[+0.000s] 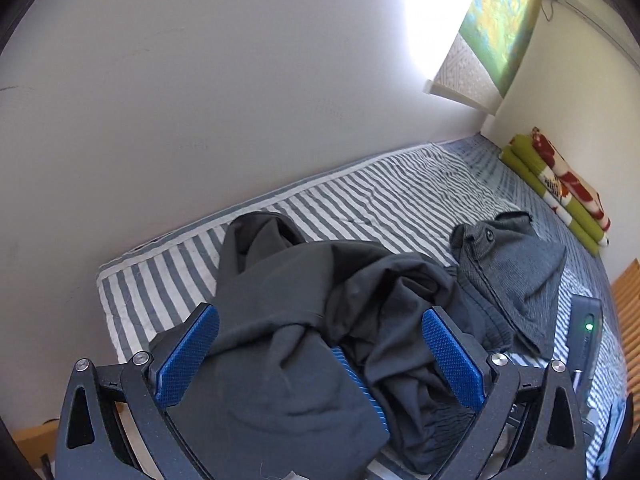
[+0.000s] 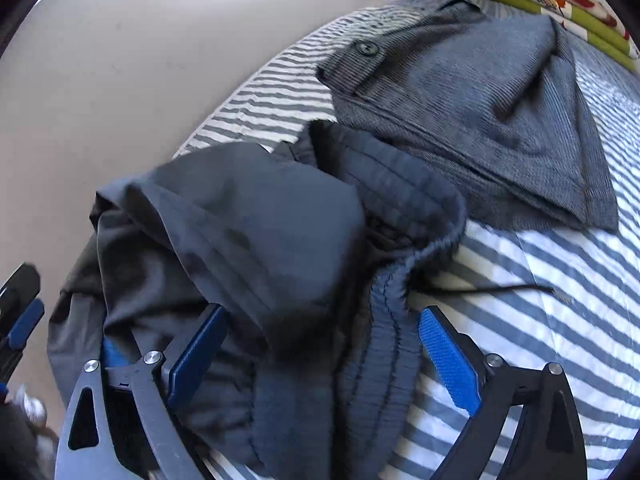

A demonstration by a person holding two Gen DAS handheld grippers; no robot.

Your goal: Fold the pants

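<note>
The dark grey pants (image 1: pixel 304 304) lie in a crumpled heap on the striped bed cover (image 1: pixel 160 280), close to the wall, with nothing folded yet. A second, lighter grey ribbed garment (image 2: pixel 472 120) with a button lies just beside them, its edge touching or slightly overlapped by the pants' elastic waistband (image 2: pixel 384 320). A thin drawstring (image 2: pixel 500 290) trails from the waistband onto the cover.

The left gripper (image 1: pixel 320 344) stands spread wide over the heap; cloth bulges up between its 2 blue pads (image 1: pixel 188 356), but the pads do not press on it, so it holds nothing. The right gripper (image 2: pixel 320 352) is likewise released, jaws wide, with the gathered waistband lying between them, ungrasped.

The step in hand looks like taking hold so the pants can be lifted and spread flat. To do it well, the right gripper should come down on the waistband alone, pinching the thick gathered edge rather than loose fabric, and stay clear of the ribbed garment next to it. The left gripper would do better to find the other end of the waistband, or a leg hem, than to grab the middle of the bundle, which would only lift a knot. With 2 firm corner holds, pulling apart and shaking lightly should open the legs. The drawstring may snag, so watch it.
</note>
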